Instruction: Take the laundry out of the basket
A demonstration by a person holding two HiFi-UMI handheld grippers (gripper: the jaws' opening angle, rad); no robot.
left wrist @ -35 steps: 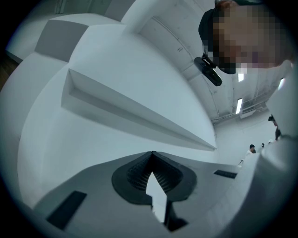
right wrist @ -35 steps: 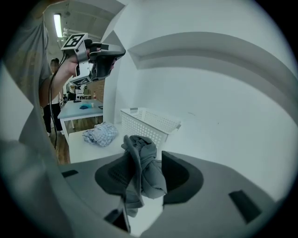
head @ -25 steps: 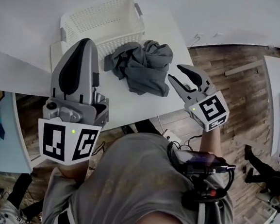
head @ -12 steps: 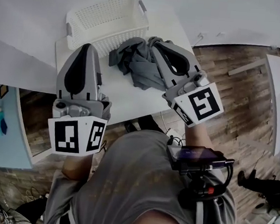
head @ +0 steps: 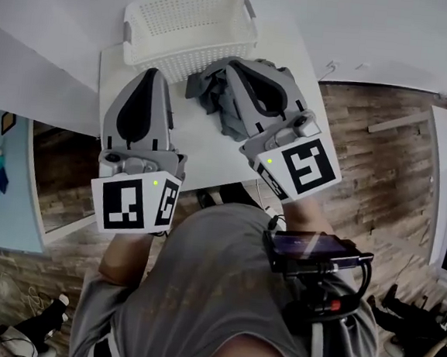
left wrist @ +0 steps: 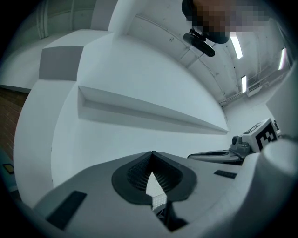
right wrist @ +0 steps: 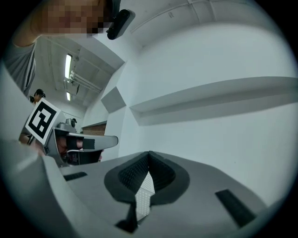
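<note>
white counter (head: pixel 202 160) standing over wood-plank floor (head: pixel 366 147). white basket (head: pixel 190 27) sitting at counter's far edge, mouth facing up, long axis running along that edge. grey laundry (head: pixel 215 95) lying crumpled just beside basket's near side, right tool (head: pixel 234 62) partly hiding it. left tool (head: pixel 156 73), right tool: jaws closed, gripping nothing.
</note>
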